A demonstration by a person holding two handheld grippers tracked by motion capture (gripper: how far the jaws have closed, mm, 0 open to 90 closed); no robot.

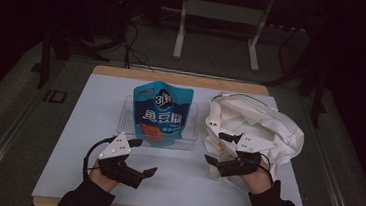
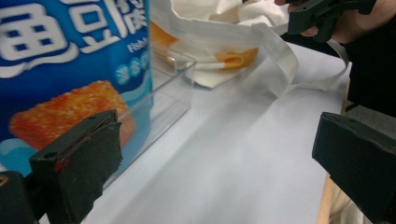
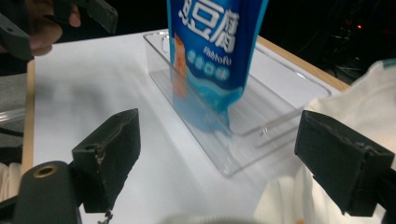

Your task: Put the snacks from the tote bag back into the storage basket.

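Here the blue snack pouch (image 1: 161, 112) is seen standing upright in the clear tray (image 1: 128, 123), just ahead of the left gripper (image 1: 142, 155), whose fingers (image 2: 77, 163) are spread apart and empty; the right gripper (image 1: 219, 147), fingers likewise apart, is held at the white cloth bag (image 1: 264, 127). Probably the pouch is best pinched near its upper edge while the bag's mouth is held wide. One pouch, one tray and one bag are counted on the tabletop (image 1: 77, 139).

The blue snack pouch (image 1: 162, 112) stands upright inside the clear plastic tray (image 1: 190, 134) at the middle of the table, its printed front facing the person. The white cloth bag (image 1: 264, 127) lies crumpled just right of the tray.
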